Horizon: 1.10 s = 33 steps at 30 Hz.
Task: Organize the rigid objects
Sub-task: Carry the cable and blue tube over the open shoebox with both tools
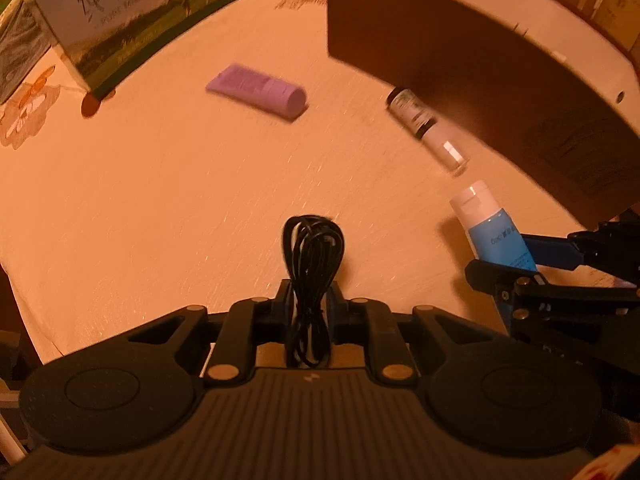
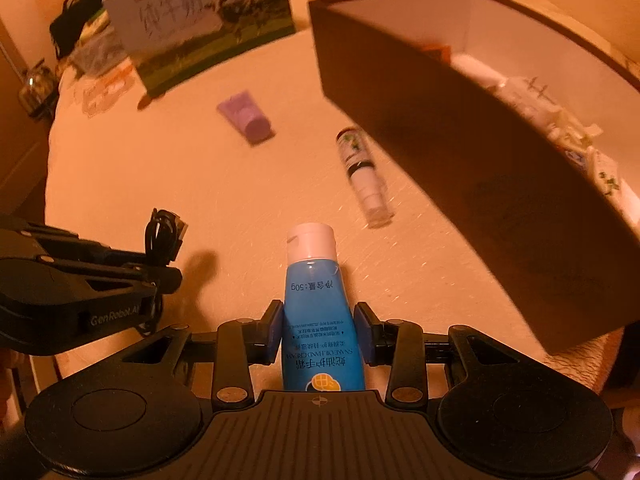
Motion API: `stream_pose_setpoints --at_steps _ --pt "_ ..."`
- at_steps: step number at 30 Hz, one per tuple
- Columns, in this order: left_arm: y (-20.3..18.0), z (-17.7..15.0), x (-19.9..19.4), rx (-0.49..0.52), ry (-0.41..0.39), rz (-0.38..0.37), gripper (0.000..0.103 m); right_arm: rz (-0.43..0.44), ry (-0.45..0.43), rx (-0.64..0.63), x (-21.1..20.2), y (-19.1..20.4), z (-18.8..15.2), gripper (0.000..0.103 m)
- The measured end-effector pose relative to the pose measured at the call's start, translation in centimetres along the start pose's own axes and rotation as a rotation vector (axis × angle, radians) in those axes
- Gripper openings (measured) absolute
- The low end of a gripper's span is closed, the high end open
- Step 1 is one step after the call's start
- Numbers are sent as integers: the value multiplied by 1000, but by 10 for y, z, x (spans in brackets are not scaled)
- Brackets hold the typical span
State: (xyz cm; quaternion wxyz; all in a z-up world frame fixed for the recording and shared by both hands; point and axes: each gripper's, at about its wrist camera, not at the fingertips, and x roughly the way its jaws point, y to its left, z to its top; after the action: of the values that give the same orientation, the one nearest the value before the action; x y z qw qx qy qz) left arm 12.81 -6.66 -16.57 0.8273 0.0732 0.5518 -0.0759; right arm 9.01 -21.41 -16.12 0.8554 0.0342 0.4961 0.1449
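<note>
The left tongs (image 1: 310, 292) are pinched tight on a small bundle of black cable (image 1: 313, 248), which sticks up between the pads. The right tongs (image 2: 319, 330) are clamped on the body of a blue tube (image 2: 316, 300), white cap pointing away. Both loads look clear of the table (image 1: 160, 200).

The step in hand seems to be carrying both to the dark box (image 2: 460, 184), just ahead and to the right of the right tongs and already holding white items. Keep both grips firm, clear the near wall before lowering, and bring one load in at a time so the tongs do not collide (they are close together).

The tube's label reads "50g" and "SNAKE OIL HAND CREAM"; the left tongs carry "GenRobot.AI".

Further ahead lie a clear bottle (image 2: 364, 172) and a purple tube (image 2: 248, 118), still to be put away. Beyond them stands a carton (image 2: 200, 20) printed with large Chinese characters.
</note>
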Motion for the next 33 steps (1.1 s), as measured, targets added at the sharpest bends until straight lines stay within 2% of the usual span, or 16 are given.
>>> stream_pose_setpoints --at_steps 12,21,33 --pt "-28 23 -64 35 -127 -42 10 -5 -115 114 -71 -18 5 35" --pt "-51 37 -96 77 -186 -65 10 -28 -200 168 -110 -36 16 35" --pt "-106 105 -122 159 -321 -161 10 -97 -331 302 -137 -99 58 35"
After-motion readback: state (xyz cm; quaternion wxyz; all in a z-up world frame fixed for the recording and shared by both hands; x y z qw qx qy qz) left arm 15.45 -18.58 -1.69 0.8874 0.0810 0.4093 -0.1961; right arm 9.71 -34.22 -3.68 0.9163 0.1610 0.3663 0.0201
